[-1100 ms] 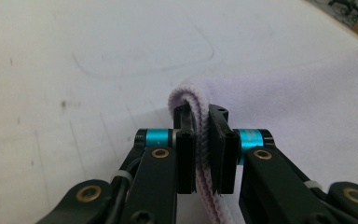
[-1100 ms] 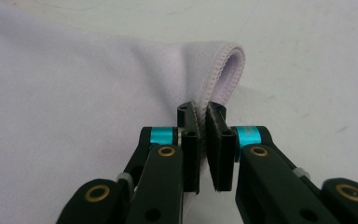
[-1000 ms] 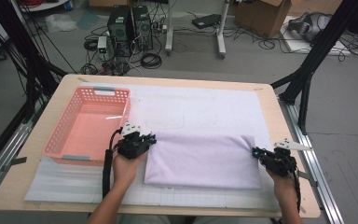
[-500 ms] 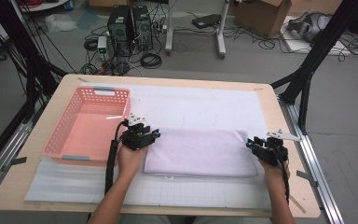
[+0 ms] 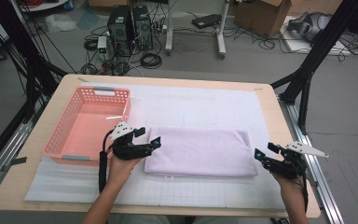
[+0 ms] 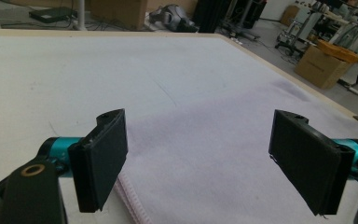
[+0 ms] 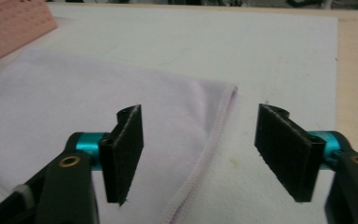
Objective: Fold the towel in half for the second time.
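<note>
Seemingly folded, flat lilac towel (image 5: 200, 151)

A folded lilac towel (image 5: 200, 151) of soft, matt cloth, faintly napped, its stitched hem showing as a fine ribbed edge in the right gripper view. It lies on a white mat (image 5: 205, 105), matt and paper-like, lightly scuffed and printed with a faint grid. The counter (image 5: 279, 116) beneath shows pale, smooth wood at its edges. A pink basket (image 5: 56, 140) of glossy perforated plastic stands alongside. Each hand-held gripper, left (image 5: 147, 138) and right (image 5: 263, 150), has matt black rubbery pads (image 6: 100, 158) on shiny teal metal fittings.
</note>
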A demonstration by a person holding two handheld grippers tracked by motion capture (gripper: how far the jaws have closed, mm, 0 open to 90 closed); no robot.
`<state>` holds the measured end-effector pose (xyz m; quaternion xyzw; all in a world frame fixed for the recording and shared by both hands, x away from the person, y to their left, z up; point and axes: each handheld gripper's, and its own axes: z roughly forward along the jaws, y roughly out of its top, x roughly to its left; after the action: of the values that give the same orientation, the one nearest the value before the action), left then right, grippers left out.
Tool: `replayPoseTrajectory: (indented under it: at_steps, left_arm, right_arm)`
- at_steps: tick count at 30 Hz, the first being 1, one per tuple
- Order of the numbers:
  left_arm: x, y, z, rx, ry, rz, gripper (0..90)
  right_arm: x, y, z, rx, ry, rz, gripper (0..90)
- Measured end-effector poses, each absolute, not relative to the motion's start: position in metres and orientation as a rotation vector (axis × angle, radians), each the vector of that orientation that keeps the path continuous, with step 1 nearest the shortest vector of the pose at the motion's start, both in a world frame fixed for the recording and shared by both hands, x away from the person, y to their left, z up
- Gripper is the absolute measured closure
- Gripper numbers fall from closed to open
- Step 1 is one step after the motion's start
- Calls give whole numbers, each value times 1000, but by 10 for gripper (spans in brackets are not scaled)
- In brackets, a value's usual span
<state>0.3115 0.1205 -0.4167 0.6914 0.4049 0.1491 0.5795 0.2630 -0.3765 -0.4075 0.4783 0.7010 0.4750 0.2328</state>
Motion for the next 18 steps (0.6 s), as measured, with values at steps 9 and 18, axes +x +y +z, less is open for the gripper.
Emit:
replayPoseTrajectory:
  at_steps: [9, 18]
  left_arm:
    - [298, 116, -410, 1607, 897, 360, 191]
    - [298, 111, -411, 1651, 882, 356, 193]
  right_arm:
    - [262, -376, -405, 1266, 1932, 1262, 166]
    - [263, -382, -407, 1297, 1906, 1276, 165]
